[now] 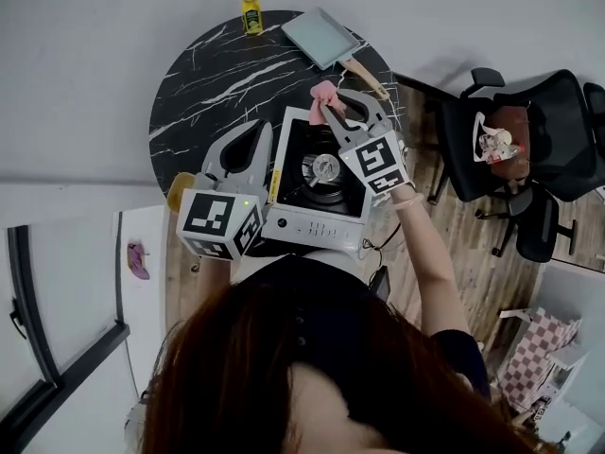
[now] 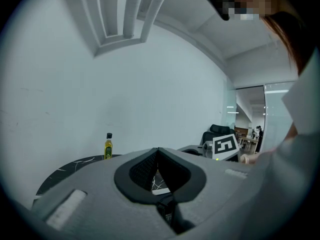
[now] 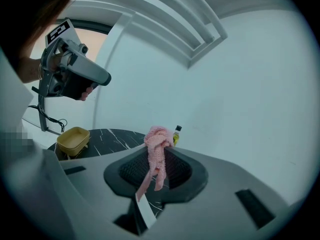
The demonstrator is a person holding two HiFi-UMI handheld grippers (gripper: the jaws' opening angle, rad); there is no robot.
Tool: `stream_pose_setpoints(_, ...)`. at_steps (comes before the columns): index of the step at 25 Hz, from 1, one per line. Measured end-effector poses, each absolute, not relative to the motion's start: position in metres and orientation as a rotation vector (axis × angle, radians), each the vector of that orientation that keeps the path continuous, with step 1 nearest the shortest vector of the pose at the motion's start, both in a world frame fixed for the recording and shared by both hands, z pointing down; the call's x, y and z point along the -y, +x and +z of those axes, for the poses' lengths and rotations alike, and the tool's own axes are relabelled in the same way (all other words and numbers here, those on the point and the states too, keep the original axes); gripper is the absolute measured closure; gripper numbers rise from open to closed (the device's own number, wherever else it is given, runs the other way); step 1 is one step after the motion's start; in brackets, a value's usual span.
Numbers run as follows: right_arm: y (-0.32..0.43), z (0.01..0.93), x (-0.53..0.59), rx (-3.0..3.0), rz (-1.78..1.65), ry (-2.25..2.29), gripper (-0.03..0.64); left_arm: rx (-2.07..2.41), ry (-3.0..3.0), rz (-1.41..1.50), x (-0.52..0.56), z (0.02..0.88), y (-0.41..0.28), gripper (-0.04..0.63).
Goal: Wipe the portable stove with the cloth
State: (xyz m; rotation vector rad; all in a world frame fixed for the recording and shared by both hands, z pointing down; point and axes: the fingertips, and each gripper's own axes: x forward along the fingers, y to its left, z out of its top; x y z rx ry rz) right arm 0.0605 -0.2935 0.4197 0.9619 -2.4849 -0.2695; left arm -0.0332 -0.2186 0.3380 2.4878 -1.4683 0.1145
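The portable stove (image 1: pixel 312 223), silver with a black top and a round burner (image 1: pixel 324 168), stands at the near side of the round black marble table (image 1: pixel 217 74). My right gripper (image 1: pixel 331 107) is over the stove's far edge, shut on a pink cloth (image 1: pixel 325 93). In the right gripper view the cloth (image 3: pixel 157 146) bunches at the fingertips and dangles between the jaws. My left gripper (image 1: pixel 257 130) hovers just left of the stove, jaws shut with nothing in them; its tips (image 2: pixel 158 150) meet in the left gripper view.
A yellow oil bottle (image 1: pixel 250 9) and a grey square pan (image 1: pixel 321 36) with a wooden handle sit at the table's far edge. A yellow bowl (image 1: pixel 180 189) lies left of the stove. Black office chairs (image 1: pixel 529 130) stand to the right.
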Motion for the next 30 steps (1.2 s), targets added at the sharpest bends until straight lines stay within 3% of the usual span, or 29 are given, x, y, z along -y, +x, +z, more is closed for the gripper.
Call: stream_pose_setpoints(30,0.007,0.545,0.338,2.406,-0.259,0.570,0.531,1.539,2.371,0.197,0.218,0.377,-0.057,0.583)
